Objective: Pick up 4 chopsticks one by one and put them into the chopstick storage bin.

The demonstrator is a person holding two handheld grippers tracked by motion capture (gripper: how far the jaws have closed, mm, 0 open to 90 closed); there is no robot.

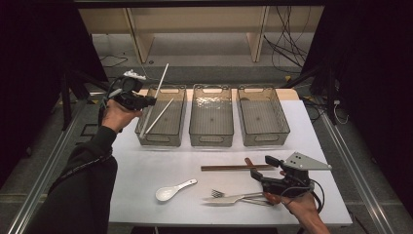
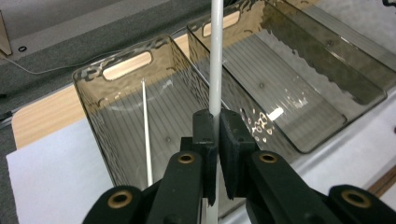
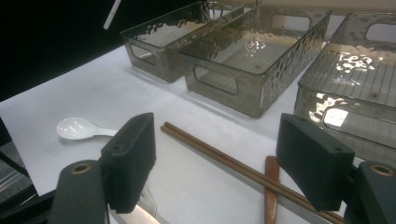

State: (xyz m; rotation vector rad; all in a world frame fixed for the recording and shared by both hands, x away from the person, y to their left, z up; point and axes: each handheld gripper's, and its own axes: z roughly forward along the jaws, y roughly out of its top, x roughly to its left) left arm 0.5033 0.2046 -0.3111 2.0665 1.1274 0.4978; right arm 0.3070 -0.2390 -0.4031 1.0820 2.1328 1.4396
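A: High view, quick. The left gripper point(image 1: 146, 101) was clamped on a white chopstick point(image 1: 159, 80), held slanted over the left basket point(image 1: 181, 124) near the table's far-left corner. Another white chopstick point(image 1: 159, 117) already lay in that basket, so I judged it was sorting cutlery by kind.

B: And the right gripper point(image 1: 259, 168)?

A: Jaws wide apart, nothing between them, near the table's front-right edge. Brown chopsticks point(image 1: 237, 167), a white spoon point(image 1: 173, 190), a fork point(image 1: 218, 193) and a knife point(image 1: 229, 199) lay along the front.

B: Left gripper view?

A: Pads point(image 2: 204, 135) pinched the held chopstick point(image 2: 216, 60) upright; the basket wall point(image 2: 100, 154) sat right below, and the lying stick point(image 2: 146, 130) left room.

B: Right gripper view?

A: Open jaws framed the brown pair point(image 3: 219, 156); a brown handle point(image 3: 271, 189) lay under them, which could crowd a pinch.
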